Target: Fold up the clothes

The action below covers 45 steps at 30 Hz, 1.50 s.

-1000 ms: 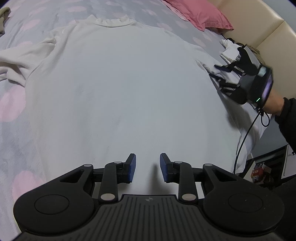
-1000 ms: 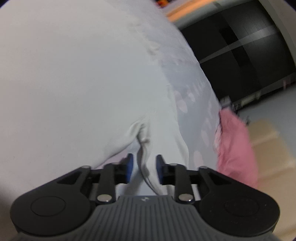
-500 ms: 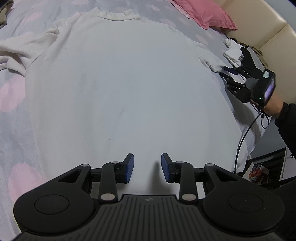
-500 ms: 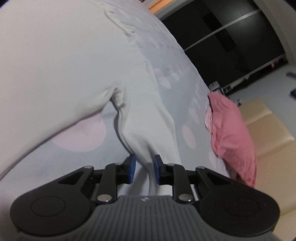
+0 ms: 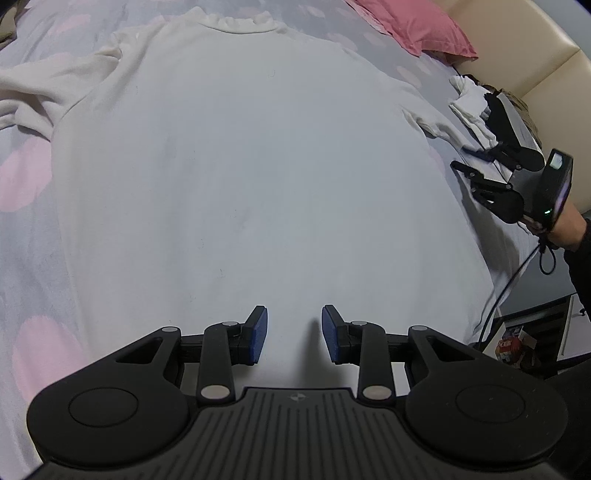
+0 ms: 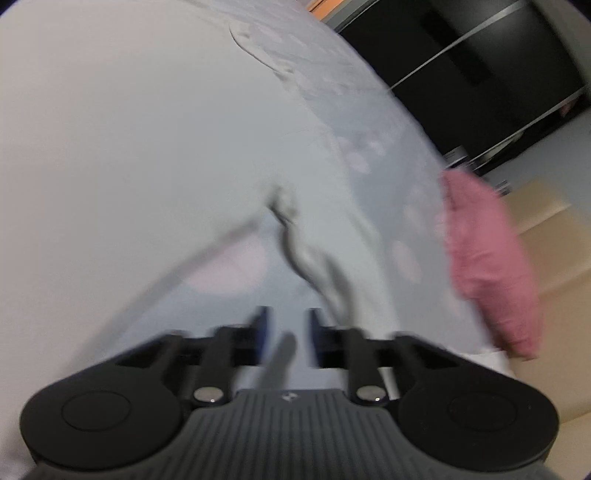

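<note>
**White top laid out flat, both grippers empty over the bed**

Here's the white top (image 5: 236,177), spread face-down or face-up, hard to say, across the dotted bedsheet (image 5: 33,229), collar (image 5: 236,24) at the far end and hem nearest the left wrist camera. One sleeve (image 5: 33,92) lies bunched out to the left side, the other sleeve (image 5: 439,127) trails off toward the headboard side, near the pink pillow (image 5: 417,26).

The left gripper (image 5: 294,334) hovers low over the hem with its blue pads spread apart, nothing between them. The right gripper (image 5: 471,158), seen from the left camera, is held out level just beside that far sleeve, the person's wrist and dark cuff behind it. From its own view it looks parted and empty, though that picture is heavily blurred, so take it with care.

If the sleeve is the target, the clean way is to pinch it near the cuff, lift only enough to clear the sheet, and lay it straight across the body so no crease drags along. The body itself lies smooth, a good base for folding.
</note>
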Tool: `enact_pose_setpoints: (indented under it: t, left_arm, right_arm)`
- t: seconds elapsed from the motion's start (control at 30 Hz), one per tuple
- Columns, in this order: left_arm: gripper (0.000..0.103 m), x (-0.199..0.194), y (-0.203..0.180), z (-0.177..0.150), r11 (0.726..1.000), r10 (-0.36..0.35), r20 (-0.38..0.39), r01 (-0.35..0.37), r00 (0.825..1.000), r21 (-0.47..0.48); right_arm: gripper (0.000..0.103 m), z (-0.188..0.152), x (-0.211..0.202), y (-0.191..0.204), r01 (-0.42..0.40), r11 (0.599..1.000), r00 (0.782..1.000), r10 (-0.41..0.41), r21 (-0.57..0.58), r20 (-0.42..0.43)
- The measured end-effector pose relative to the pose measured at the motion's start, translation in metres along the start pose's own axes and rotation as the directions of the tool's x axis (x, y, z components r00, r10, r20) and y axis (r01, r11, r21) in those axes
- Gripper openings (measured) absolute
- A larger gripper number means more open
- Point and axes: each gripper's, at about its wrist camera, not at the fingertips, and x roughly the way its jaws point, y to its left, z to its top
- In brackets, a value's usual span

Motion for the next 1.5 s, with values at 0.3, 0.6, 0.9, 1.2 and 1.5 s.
enact_pose_setpoints:
  t: [0.3, 0.6, 0.9, 1.2, 1.5]
  left_arm:
    - [0.029, 0.001, 0.005, -0.001, 1.0, 0.003, -0.004, -0.003, 1.0, -0.022]
    - [0.029, 0.004, 0.006, -0.003, 1.0, -0.002, -0.02, 0.002, 1.0, -0.012]
    - [0.029, 0.005, 0.009, -0.006, 1.0, -0.007, -0.03, 0.006, 1.0, -0.025]
    - [0.029, 0.006, 0.008, -0.006, 1.0, -0.007, -0.039, 0.006, 0.999, -0.025]
    - [0.03, 0.007, 0.011, -0.007, 0.999, -0.016, -0.044, 0.014, 0.999, -0.04]
  right_arm:
    - [0.034, -0.012, 0.03, -0.015, 0.06, 0.996, 0.998, -0.058, 0.072, -0.033]
    - [0.008, -0.01, 0.039, -0.033, -0.028, 0.985, 0.997, 0.04, 0.168, -0.066]
    - [0.017, -0.018, 0.005, -0.076, -0.242, 0.879, 0.967, 0.254, 0.411, 0.027]
    - [0.022, 0.004, 0.011, -0.012, -0.089, 0.993, 0.996, 0.09, 0.076, -0.01]
    - [0.023, 0.01, 0.042, 0.004, 0.06, 0.993, 0.998, -0.062, -0.101, -0.024]
